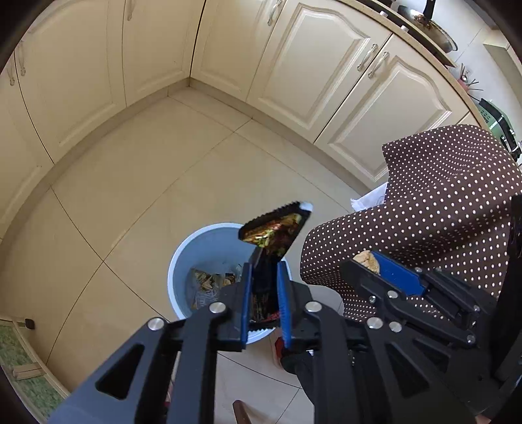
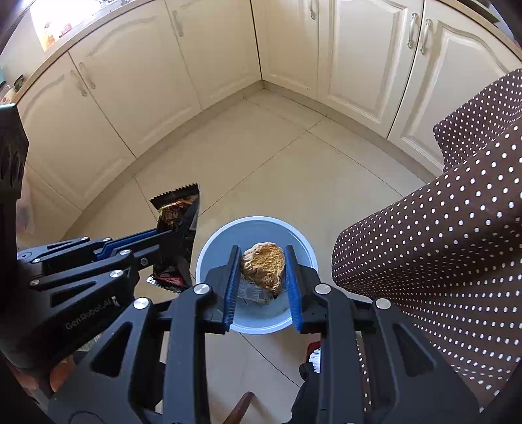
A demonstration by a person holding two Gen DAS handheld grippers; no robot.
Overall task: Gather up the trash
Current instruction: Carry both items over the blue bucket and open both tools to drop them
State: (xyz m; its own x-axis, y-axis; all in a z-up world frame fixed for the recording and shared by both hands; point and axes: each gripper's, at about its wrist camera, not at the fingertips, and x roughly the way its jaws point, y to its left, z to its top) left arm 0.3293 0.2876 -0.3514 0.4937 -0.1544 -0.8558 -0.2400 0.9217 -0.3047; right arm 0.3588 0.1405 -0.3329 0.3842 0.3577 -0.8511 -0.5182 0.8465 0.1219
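Below, a pale blue bin (image 2: 303, 243) stands on the tiled floor (image 2: 261, 163), scraps inside. Over it, the left gripper (image 1: 264, 270) pinches a dark snack wrapper (image 1: 277, 228), and the right gripper (image 2: 262, 261) clamps a crumpled brown lump (image 2: 264, 264).

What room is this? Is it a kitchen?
Most likely a kitchen. Cream cabinets line two walls under a counter, a pan sits on top, and a blue bin stands on the tiled floor.
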